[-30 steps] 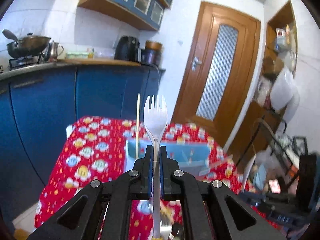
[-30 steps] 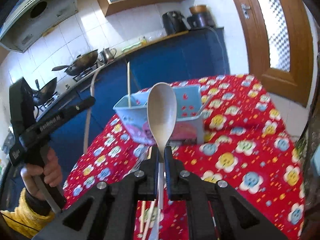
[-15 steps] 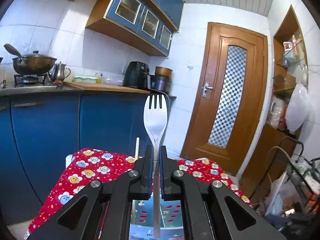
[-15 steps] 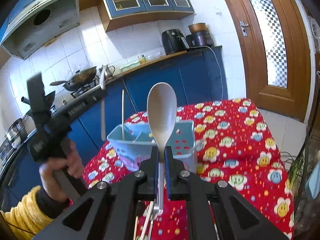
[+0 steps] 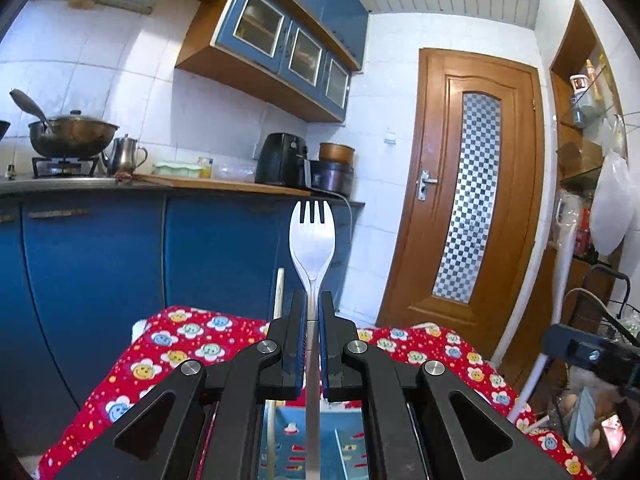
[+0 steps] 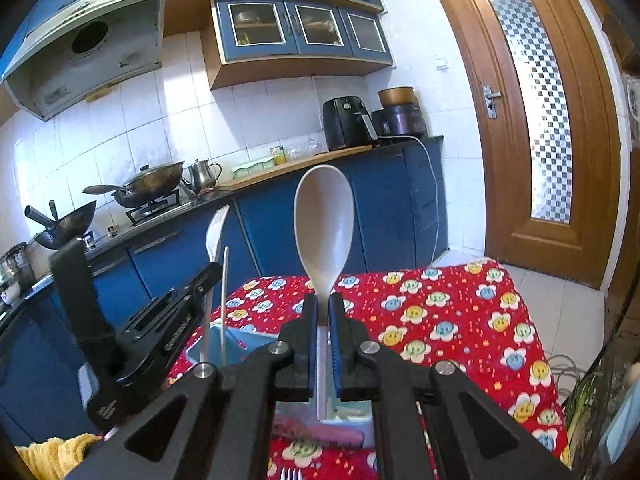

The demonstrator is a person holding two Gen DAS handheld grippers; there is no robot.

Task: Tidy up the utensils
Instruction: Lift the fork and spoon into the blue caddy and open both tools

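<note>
Above the blue caddy (image 5: 304,452): left tool (image 5: 313,312) clamped on spork (image 5: 312,236), right tool (image 6: 323,312) on spoon (image 6: 323,220). Both light, stiff, smooth plastic; best held mid-handle.

red flowered tablecloth (image 6: 460,320), beige spoon (image 6: 323,232), blue caddy (image 5: 352,444)

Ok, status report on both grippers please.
Left gripper shut on fork. Right gripper shut on spoon. Both above blue holder; nothing blocking.
</note>
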